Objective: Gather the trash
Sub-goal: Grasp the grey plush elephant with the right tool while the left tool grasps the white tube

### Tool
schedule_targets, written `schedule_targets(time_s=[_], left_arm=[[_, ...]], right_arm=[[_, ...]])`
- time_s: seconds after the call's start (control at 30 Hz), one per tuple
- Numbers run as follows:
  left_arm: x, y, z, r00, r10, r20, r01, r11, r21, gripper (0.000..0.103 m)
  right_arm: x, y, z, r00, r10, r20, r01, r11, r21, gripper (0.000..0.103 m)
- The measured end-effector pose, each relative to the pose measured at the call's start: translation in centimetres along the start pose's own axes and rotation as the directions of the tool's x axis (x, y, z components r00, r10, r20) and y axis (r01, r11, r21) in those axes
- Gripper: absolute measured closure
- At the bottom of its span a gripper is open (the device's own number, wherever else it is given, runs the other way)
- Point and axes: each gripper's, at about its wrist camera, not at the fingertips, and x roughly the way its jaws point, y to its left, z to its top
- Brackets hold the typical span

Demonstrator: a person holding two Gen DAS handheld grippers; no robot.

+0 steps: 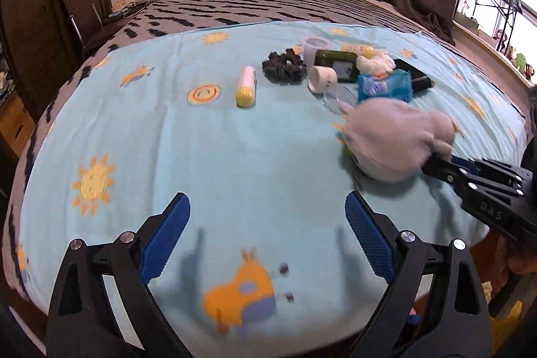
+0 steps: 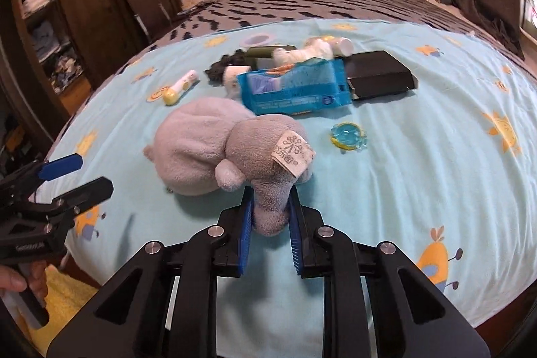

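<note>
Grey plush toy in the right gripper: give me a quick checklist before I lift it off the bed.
1. Right gripper shut on grey plush toy: ok, pads squeeze one limb.
2. Grip depth: not ok, only a small limb is held; the body may swing.
3. Left gripper open, nothing in it: ok.
4. Left gripper apart from the toy: ok.
5. Blue packet close behind the toy; whether they touch: cannot tell.
6. Where to put it: cannot tell, no bin in view.

The bed's (image 1: 235, 176) near and left edges lie bare; clutter (image 1: 352, 72) crowds the far right, plush toy (image 2: 208, 150) before it.
</note>
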Motion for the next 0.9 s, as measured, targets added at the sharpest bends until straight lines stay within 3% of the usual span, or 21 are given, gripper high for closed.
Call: schedule_targets(time_s=[0.2, 0.6, 0.7, 0.8, 0.9], left_arm=[[3.0, 1.3, 3.5, 1.000, 0.023, 0.008, -0.023, 1.000, -0.003, 0.016], [11.0, 2.8, 8.9, 0.999, 0.014, -0.053, -0.014, 1.000, -0.011, 0.045], [12.1, 2.7, 9.4, 0.998, 0.020, -0.063, -0.020, 1.000, 0.001, 0.058], [12.2, 2.7, 9.8, 0.998, 0.007, -0.060, -0.006, 1.000, 0.012, 0.084], [11.8, 2.4, 9.6, 0.998, 0.011, -0.064, -0.009, 1.000, 0.022, 0.085]], right_arm=[[0.3, 0.4, 0.5, 0.999, -0.013, 0.033, 0.014, 1.000, -0.027, 0.082], [-0.6, 0.8, 1.9, 0.993, -0.024, 0.112, 0.032, 0.997, -0.071, 0.084], [-0.5, 0.7, 2.0, 0.994, -0.019, 0.106, 0.026, 0.997, -0.066, 0.084], [-0.2, 0.5, 1.9, 0.995, -0.018, 0.096, 0.024, 0.998, -0.058, 0.084], [-0.5, 0.3, 1.9, 0.995, -0.011, 0.100, 0.015, 0.999, -0.044, 0.084]])
